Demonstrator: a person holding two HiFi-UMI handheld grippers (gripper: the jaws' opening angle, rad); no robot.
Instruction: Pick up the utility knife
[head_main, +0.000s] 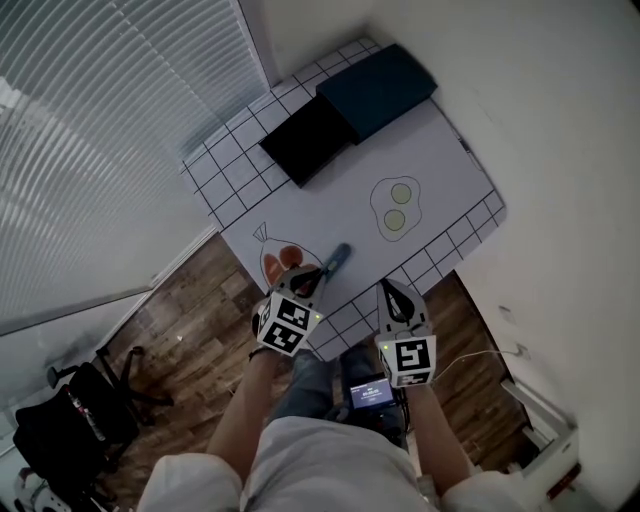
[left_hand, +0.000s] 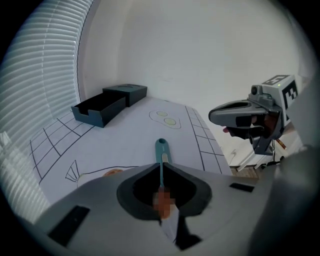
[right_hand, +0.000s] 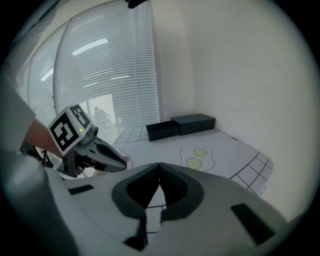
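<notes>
Teal in colour, the utility knife (head_main: 336, 259) sticks out of the left gripper (head_main: 314, 277) above the near edge of the white desk (head_main: 440, 170) in the head view. The right gripper (head_main: 393, 291) hangs just beside it. In the left gripper view the jaws are closed on the knife's body. In the right gripper view the jaws are together and hold nothing. The grasp seems made. Whether the knife is clear of the desk I cannot tell. The next move calls for a firm, steady lift.
</notes>
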